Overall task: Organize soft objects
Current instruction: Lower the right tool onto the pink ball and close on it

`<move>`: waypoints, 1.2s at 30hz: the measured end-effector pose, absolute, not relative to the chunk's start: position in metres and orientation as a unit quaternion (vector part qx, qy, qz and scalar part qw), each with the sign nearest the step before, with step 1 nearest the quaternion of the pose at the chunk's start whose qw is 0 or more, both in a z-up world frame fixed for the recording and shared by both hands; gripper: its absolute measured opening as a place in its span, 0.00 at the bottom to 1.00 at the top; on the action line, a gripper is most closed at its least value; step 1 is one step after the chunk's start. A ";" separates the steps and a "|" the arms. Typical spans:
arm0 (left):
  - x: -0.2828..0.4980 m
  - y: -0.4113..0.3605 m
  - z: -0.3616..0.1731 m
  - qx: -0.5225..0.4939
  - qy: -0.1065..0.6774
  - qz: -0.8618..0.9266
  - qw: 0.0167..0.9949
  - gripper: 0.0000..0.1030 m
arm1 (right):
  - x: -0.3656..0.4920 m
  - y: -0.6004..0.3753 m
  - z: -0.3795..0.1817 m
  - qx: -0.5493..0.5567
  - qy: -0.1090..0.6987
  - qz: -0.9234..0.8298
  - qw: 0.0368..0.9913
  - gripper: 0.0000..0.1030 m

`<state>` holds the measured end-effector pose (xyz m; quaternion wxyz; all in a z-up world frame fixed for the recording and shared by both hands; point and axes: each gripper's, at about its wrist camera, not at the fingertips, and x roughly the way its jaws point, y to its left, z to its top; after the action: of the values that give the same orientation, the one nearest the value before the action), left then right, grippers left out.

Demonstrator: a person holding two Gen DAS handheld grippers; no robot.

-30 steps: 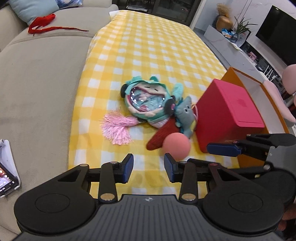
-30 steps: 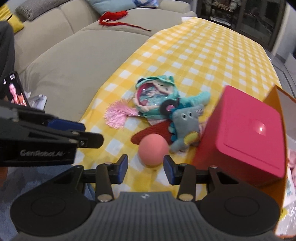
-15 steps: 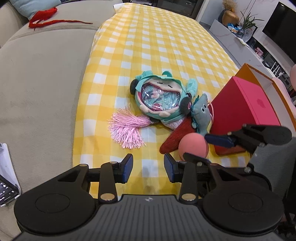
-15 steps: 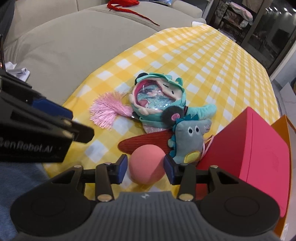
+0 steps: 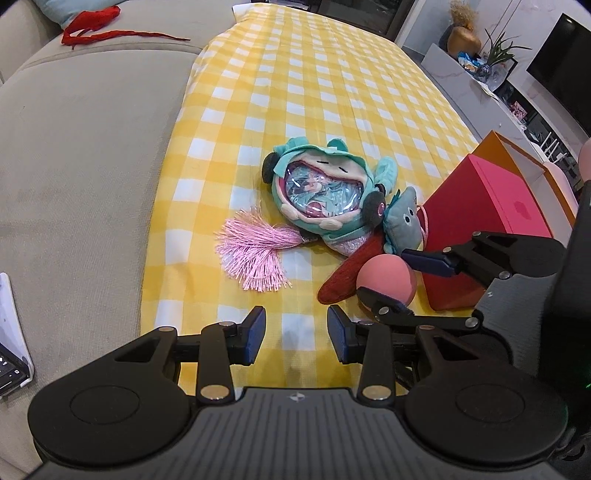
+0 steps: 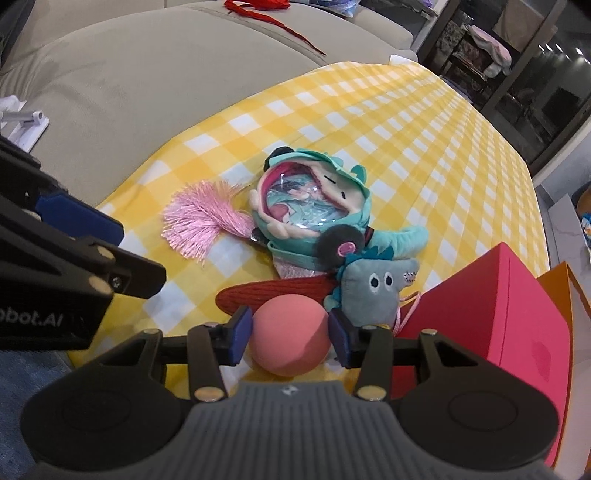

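Right gripper (image 6: 291, 334) set around the round pink foam ball (image 6: 290, 336)

Its jaws were parted either side of the ball on the yellow checked cloth (image 6: 369, 129); pad contact could not be told. The left gripper (image 5: 295, 329) was half open, empty. Beyond lay a grey plush toy (image 6: 373, 291).

A yellow-and-white checked cloth (image 5: 317, 110) covers part of a beige sofa (image 5: 81, 155). A red cord (image 5: 99, 31) lies on the sofa's far cushion. At the left edge, a phone (image 5: 11, 363) rests on a white stand. Far right, a white sideboard (image 5: 476, 88) carries a golden vase (image 5: 463, 38), a green plant (image 5: 496, 51) and a dark television (image 5: 561, 40).
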<state>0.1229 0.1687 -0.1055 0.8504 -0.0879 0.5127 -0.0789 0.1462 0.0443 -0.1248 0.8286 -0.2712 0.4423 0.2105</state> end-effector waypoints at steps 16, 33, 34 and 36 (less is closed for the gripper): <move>0.115 0.165 -0.098 -0.093 0.502 -0.085 0.856 0.43 | 0.145 0.035 -0.117 -0.271 0.430 0.227 0.831 0.36; 0.137 0.124 -0.067 -0.033 0.434 -0.185 0.881 0.40 | 0.158 -0.024 -0.018 -0.250 0.398 0.277 0.838 0.37; 0.140 0.119 -0.068 -0.027 0.430 -0.193 0.881 0.40 | 0.162 -0.029 -0.014 -0.246 0.402 0.274 0.838 0.37; 0.148 0.108 -0.070 -0.013 0.429 -0.209 0.879 0.40 | 0.170 -0.037 -0.009 -0.230 0.412 0.272 0.839 0.37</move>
<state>0.1477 0.1083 -0.0702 0.8788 -0.0125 0.4286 -0.2093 0.1701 -0.0372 -0.0089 0.8385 -0.2304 0.4123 0.2718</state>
